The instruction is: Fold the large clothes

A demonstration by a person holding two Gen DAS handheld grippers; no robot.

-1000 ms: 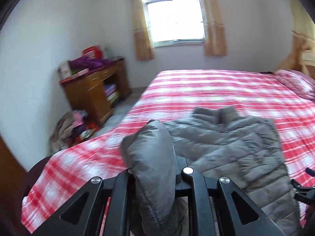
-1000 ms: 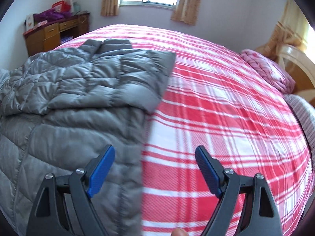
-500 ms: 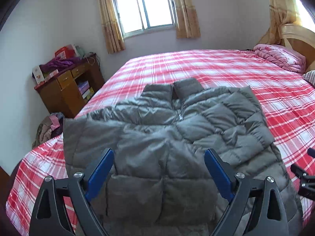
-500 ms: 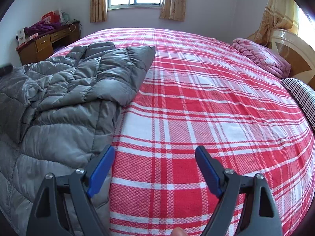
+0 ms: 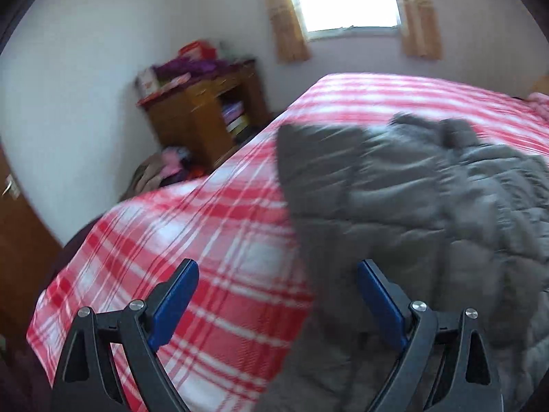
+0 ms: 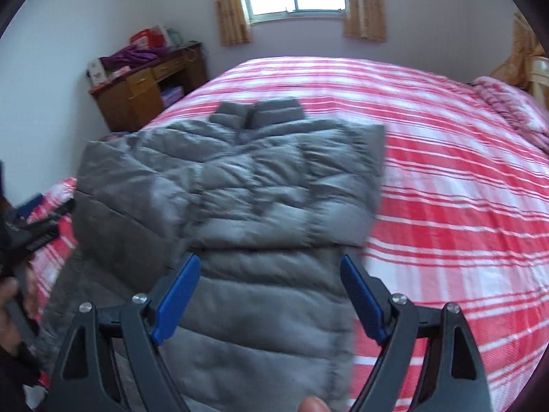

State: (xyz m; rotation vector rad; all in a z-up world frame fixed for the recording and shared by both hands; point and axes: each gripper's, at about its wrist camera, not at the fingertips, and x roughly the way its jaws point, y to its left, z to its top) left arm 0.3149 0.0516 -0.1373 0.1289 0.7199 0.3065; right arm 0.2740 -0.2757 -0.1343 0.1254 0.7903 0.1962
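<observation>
- Left hand-held gripper hangs wide open and empty over the jacket's left edge.
- Right hand-held gripper, also open and empty, sits above the hem.
- Jacket lies flat on the bed, collar pointing away, sleeves folded in.

One grey jacket is lying on the bed; two curtains are hanging beyond the bed; one bench is standing beside it.

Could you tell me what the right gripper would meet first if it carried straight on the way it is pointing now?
Most likely the grey puffer jacket lying on the bed: the right gripper is open, angled down over the jacket's lower body. Depth is hard to judge.
</observation>
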